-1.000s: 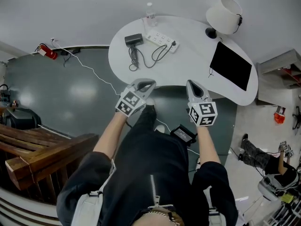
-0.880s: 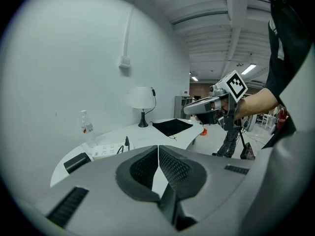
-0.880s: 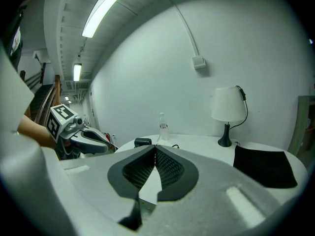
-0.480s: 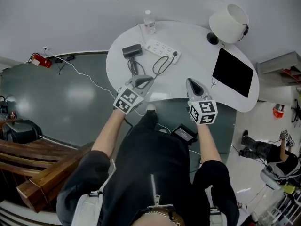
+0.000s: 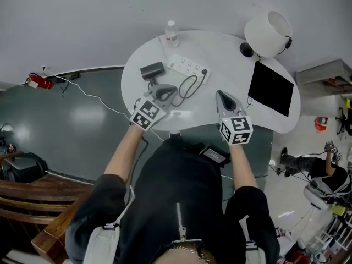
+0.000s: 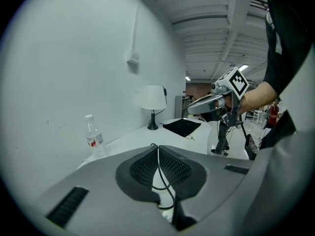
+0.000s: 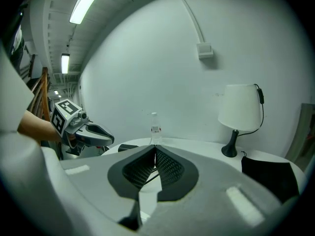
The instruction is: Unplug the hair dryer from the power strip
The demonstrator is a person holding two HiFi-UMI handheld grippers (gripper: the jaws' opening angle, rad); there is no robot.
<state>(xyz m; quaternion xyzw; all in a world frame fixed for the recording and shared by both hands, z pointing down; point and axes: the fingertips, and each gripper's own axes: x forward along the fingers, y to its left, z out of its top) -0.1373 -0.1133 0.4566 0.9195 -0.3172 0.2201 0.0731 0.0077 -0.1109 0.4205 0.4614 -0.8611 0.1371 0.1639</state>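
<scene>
White bench (image 5: 231, 56) upper centre | dryer (image 5: 153, 70) just left of strip (image 5: 188, 67), plug (image 5: 204, 71) at strip's right end | left tool (image 5: 168, 90), right tool (image 5: 219, 95): jaws together, empty | advice: part jaws, pin strip, pull plug straight

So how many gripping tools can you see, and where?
2. The left tool is over the table's near edge, beside the hair dryer. The right tool is over the same edge, left of the black pad. None seems hidden.

Lab hall: strip light (image 7: 89, 3), ceiling beams (image 6: 235, 14)
</scene>
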